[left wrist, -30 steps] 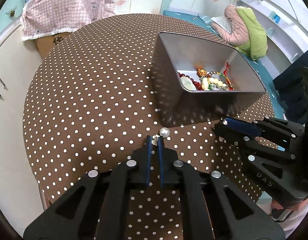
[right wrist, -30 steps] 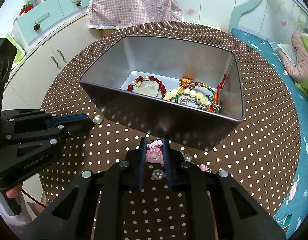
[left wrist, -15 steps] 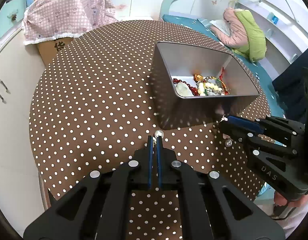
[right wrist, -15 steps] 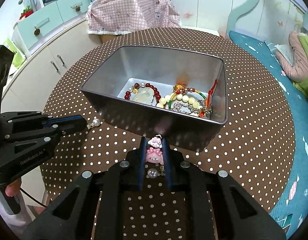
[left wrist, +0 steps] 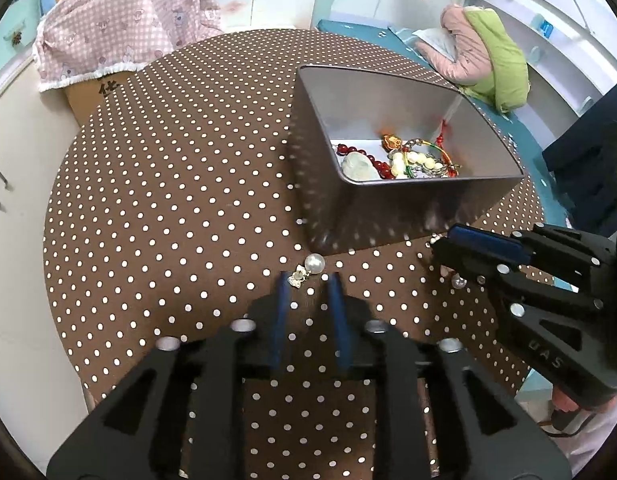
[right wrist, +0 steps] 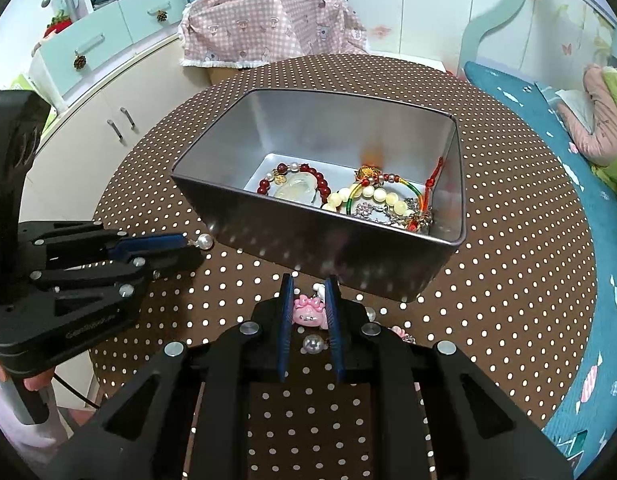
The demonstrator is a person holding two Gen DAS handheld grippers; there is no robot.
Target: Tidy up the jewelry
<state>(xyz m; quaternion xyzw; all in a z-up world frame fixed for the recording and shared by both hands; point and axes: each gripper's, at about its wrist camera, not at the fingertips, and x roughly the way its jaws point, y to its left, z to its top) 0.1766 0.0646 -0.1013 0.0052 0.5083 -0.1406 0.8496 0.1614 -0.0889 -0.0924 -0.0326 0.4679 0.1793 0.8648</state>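
Left gripper point(left wrist: 308, 282): jaws apart, nothing between them. A pearl earring point(left wrist: 311, 265) lies on the dotted table point(left wrist: 156, 184) just ahead of the tips, its small metal part nearest the left finger; contact with that finger cannot be judged. From the right wrist view the same pearl point(right wrist: 205, 241) sits at the tip of the left gripper, close to the tin's near corner.

Right gripper point(right wrist: 308, 292): jaws narrowly parted with a pink charm point(right wrist: 308, 314) between the blue pads point(right wrist: 285, 312). Whether the pads press it cannot be told. A clear bead point(right wrist: 313, 344) lies behind the charm, between the fingers. A white piece ahead of the charm is mostly hidden by the right finger.

The tin point(right wrist: 308, 236) stands on the table directly ahead of both grippers. Inside: a red bead bracelet point(right wrist: 296, 178) around a pale pendant, cream beads point(right wrist: 368, 196), green and red cord. The tangle at the tin's right end is hard to separate. More small items on the table beside the right gripper are largely covered by its body.
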